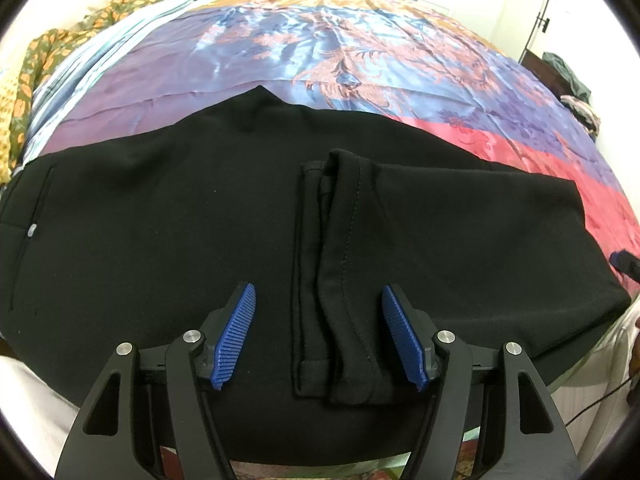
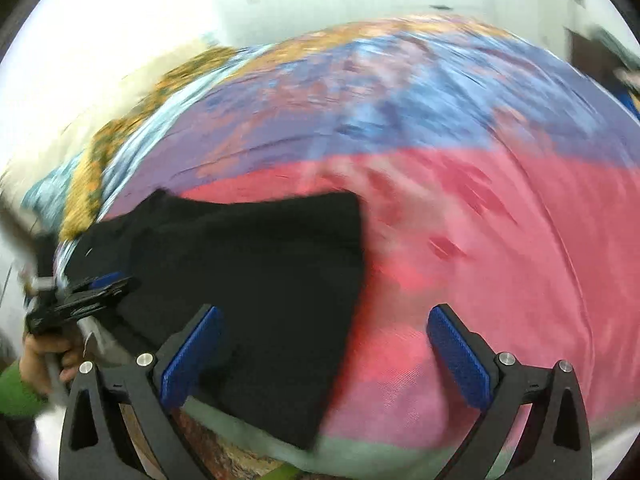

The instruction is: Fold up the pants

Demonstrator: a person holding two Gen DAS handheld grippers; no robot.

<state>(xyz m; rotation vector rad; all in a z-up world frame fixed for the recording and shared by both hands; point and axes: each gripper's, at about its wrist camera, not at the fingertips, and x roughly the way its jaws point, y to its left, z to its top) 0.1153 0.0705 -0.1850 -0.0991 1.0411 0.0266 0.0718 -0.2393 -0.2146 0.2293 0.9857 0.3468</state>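
Black pants point(image 1: 160, 220) lie flat across the near edge of the bed, the legs folded back so the hems point(image 1: 332, 272) rest on top in the middle. My left gripper point(image 1: 318, 328) is open and empty, hovering just above the hems. In the blurred right wrist view the folded right end of the pants point(image 2: 260, 280) lies ahead to the left. My right gripper point(image 2: 324, 356) is open and empty over the fold's edge. The left gripper point(image 2: 80, 304) shows at that view's left edge, and a bit of the right one point(image 1: 626, 264) at the far right of the left wrist view.
The bed carries a shiny sheet point(image 1: 320, 48) in blue, purple and pink point(image 2: 500, 260). A floral green and orange cloth point(image 1: 60, 56) is bunched at the far left. A dark stand with clothes point(image 1: 568, 80) and a white door point(image 1: 560, 8) are at the far right.
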